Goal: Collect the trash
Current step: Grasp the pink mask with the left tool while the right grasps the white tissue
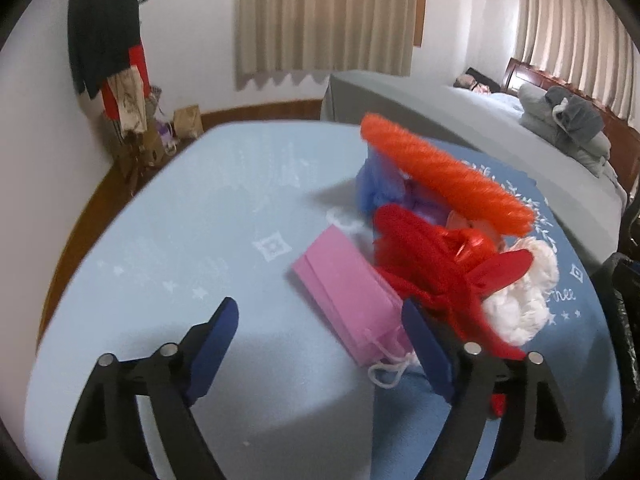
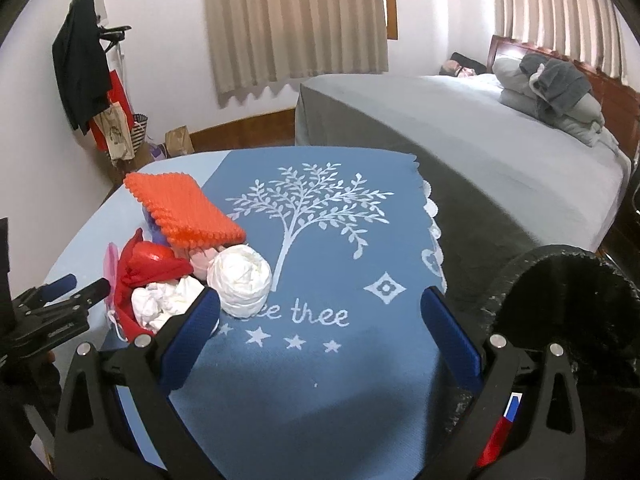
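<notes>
A trash pile lies on the table: a pink paper bag [image 1: 344,292], a red plastic bag [image 1: 432,264], crumpled white paper [image 1: 520,300], a blue-purple wad [image 1: 372,188] and an orange bristly pad [image 1: 444,176] leaning on top. My left gripper [image 1: 320,320] is open just above the table, with the near end of the pink bag inside its right finger [image 1: 416,328] and no pad pressing on it. In the right wrist view, my right gripper [image 2: 320,312] is open over the dark blue tree-print cloth [image 2: 320,380], holding nothing. A white paper ball [image 2: 240,280] sits beside its left finger [image 2: 204,312].
A black trash bag [image 2: 568,300] stands open at the table's right edge. Beyond the table is a grey bed [image 2: 480,128] with folded bedding. A coat rack [image 2: 80,72] and paper bags [image 2: 180,140] stand by the far wall at left. Light blue table cover [image 1: 180,240] lies left of the pile.
</notes>
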Demonstrator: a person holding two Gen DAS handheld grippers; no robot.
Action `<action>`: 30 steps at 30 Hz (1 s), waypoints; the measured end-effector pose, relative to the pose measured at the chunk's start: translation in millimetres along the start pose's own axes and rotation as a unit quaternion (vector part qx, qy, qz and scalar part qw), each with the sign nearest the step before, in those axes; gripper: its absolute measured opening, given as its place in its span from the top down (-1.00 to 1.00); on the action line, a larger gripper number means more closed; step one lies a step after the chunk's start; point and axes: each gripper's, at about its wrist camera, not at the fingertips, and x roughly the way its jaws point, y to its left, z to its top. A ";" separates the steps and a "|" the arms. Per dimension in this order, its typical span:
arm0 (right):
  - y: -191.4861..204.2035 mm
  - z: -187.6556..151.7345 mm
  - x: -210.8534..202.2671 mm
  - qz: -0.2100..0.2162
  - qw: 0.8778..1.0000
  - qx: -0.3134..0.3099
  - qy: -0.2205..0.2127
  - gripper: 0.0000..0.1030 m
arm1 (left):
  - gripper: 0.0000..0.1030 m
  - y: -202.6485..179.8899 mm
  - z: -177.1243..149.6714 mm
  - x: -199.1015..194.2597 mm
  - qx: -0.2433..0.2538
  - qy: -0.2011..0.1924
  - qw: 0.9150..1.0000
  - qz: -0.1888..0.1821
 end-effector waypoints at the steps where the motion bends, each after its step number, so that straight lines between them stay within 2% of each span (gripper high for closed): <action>1: 0.5 -0.5 1.9 -0.001 1.000 -0.002 0.002 -0.90 | -0.56 -0.4 -0.1 2.4 -0.001 0.005 1.000 -0.003; 4: 0.0 -2.3 7.3 -0.003 1.000 -0.002 0.010 -0.90 | -0.50 -5.1 -0.3 8.3 0.002 0.019 1.000 -0.014; 7: -1.0 -3.5 10.6 -0.004 1.000 0.001 0.015 -0.90 | -0.30 -9.2 -0.8 15.0 0.006 0.036 0.999 -0.022; 10: 0.1 -3.6 13.7 -0.002 1.000 0.000 0.018 -0.90 | -0.01 -10.8 -0.8 16.2 0.007 0.040 0.999 -0.032; 12: 1.7 -3.2 15.8 0.003 1.000 0.000 0.020 -0.90 | 0.37 -10.8 -0.5 14.5 0.007 0.039 0.998 -0.042; 15: 4.4 -1.0 19.6 0.007 1.000 -0.001 0.022 -0.90 | 0.59 -5.0 -1.5 12.3 -0.002 0.038 0.998 -0.050; 19: 9.2 2.2 23.3 0.013 1.000 -0.003 0.022 -0.90 | 0.67 -0.1 -0.6 4.9 -0.013 0.030 0.998 -0.050; 30: 19.5 11.8 35.8 0.028 0.999 0.004 0.026 -0.88 | 0.67 6.5 5.7 -25.5 -0.008 -0.016 1.000 -0.021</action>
